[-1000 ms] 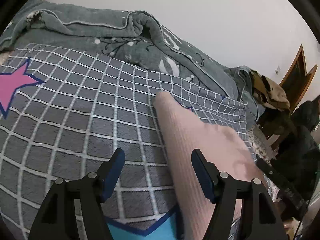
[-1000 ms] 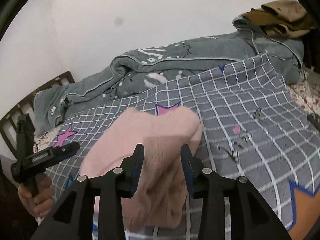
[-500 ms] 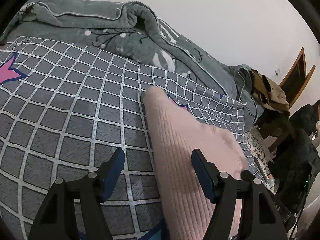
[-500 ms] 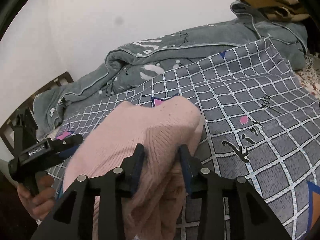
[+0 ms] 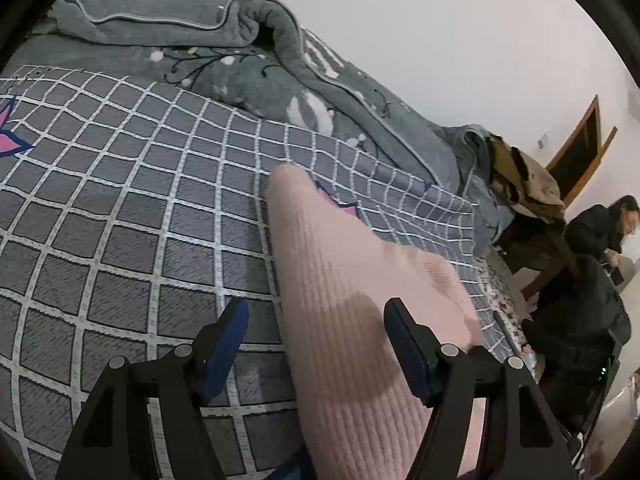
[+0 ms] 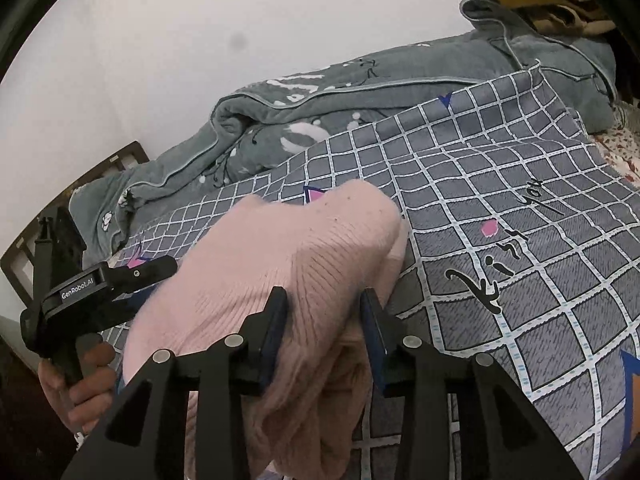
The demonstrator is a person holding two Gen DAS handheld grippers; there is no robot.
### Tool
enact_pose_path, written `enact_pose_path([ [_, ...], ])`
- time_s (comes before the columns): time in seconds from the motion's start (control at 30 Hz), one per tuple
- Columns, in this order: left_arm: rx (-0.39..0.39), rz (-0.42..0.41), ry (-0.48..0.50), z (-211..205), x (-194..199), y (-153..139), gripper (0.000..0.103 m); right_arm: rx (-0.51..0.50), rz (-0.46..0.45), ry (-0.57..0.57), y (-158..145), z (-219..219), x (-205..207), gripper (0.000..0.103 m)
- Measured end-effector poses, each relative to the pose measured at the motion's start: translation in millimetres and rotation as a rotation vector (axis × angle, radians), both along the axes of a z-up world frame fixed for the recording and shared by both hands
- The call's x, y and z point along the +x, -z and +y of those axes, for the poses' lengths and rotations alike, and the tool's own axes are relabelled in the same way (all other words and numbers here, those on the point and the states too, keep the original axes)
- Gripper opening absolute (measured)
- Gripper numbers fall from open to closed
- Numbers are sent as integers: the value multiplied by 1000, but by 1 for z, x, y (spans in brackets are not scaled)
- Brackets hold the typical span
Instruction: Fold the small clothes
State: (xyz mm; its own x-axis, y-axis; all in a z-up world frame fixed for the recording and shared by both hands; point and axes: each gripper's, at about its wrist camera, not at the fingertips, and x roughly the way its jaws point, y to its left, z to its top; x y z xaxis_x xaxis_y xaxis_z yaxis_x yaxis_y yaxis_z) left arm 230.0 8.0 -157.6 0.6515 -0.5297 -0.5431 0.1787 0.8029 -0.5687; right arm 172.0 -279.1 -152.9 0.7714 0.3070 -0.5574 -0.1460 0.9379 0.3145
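A pink ribbed knit garment (image 5: pixel 352 304) lies folded on the grey checked bedsheet (image 5: pixel 132 208). My left gripper (image 5: pixel 316 320) is open, its jaws wide apart above the garment's left part and holding nothing. In the right wrist view my right gripper (image 6: pixel 324 312) is shut on a bunched fold of the pink garment (image 6: pixel 280 260), which bulges up between and beyond the fingers. The left gripper (image 6: pixel 80 292) shows there at the far left, held in a hand.
A rolled grey blanket (image 5: pixel 248 60) runs along the wall behind the sheet. Brown clothes (image 5: pixel 524 184) are piled at the far end. A person in dark clothes (image 5: pixel 596 240) stands beyond the bed, by a brown wooden door (image 5: pixel 580 148). The wooden headboard (image 6: pixel 24 256) is at left.
The right gripper has carried the bunched pink fold forward over the sheet. The left gripper stays open and has shifted slightly over the garment.
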Motion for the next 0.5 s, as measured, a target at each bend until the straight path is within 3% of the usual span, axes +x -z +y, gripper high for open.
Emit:
enact_pose_path([
  [0.13,-26,-6,40,-3,0,-1,68,-3,-32,-1,-15,1,1,40],
  [0.3,-1,33,69,-13,7,6,68,-29,-21,-34,-26,9,15,44],
  [0.4,-4,59,78,-14,12,12,70,-81,10,-15,-10,8,18,47],
  [0.5,-33,84,97,-12,16,15,71,-39,48,-10,2,-4,18,52],
])
